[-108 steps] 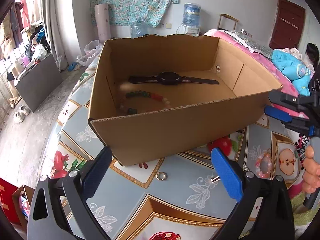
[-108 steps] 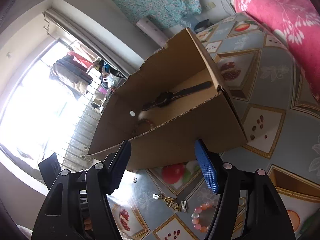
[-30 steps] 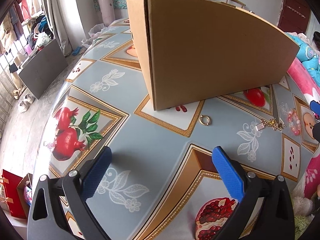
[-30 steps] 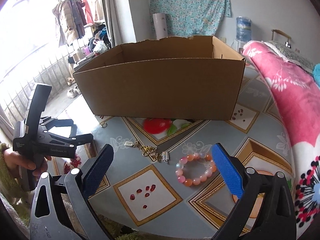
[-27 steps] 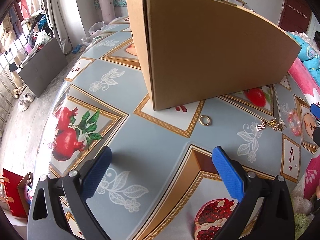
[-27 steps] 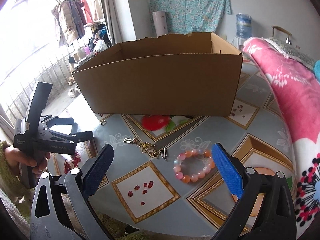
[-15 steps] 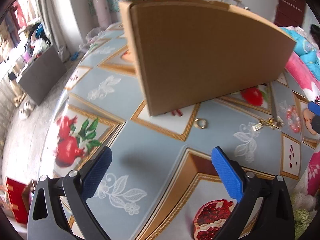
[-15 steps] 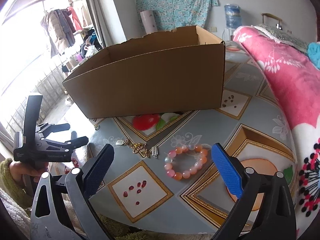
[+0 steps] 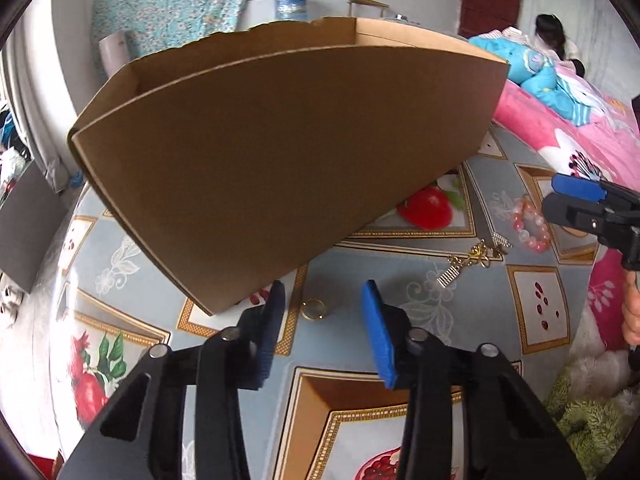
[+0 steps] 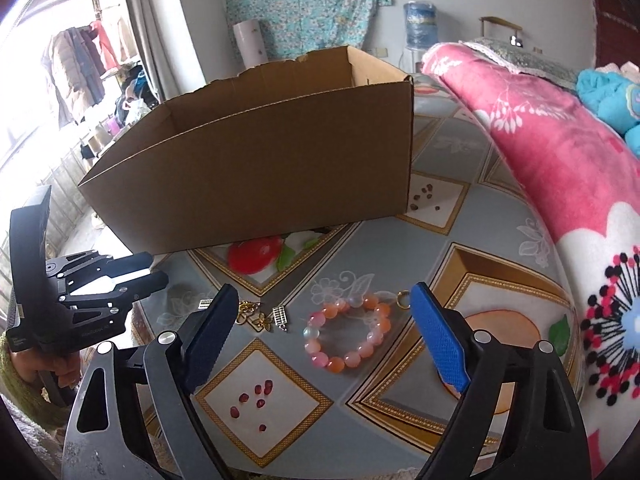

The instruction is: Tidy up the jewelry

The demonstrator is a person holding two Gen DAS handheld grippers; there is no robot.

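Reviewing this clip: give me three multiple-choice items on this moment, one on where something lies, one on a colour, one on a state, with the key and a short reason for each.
1. Where does the small gold ring lie?
A. inside the brown cardboard box
B. on the patterned tablecloth by the box's near corner
C. on the pink floral blanket

2. What colours are the beads of the round bead bracelet?
A. pink and orange
B. black and silver
C. green and blue

3. How does the bead bracelet stand to the right gripper?
A. clamped between its pads
B. hanging from one finger
C. lying on the cloth between its fingers, untouched

Key: 1 B, the ring sits on the cloth ahead of the left gripper, whose jaws are closing with nothing pressed. 2 A, the beads show pink and orange. 3 C, the right jaws are closing, pads clear of it.
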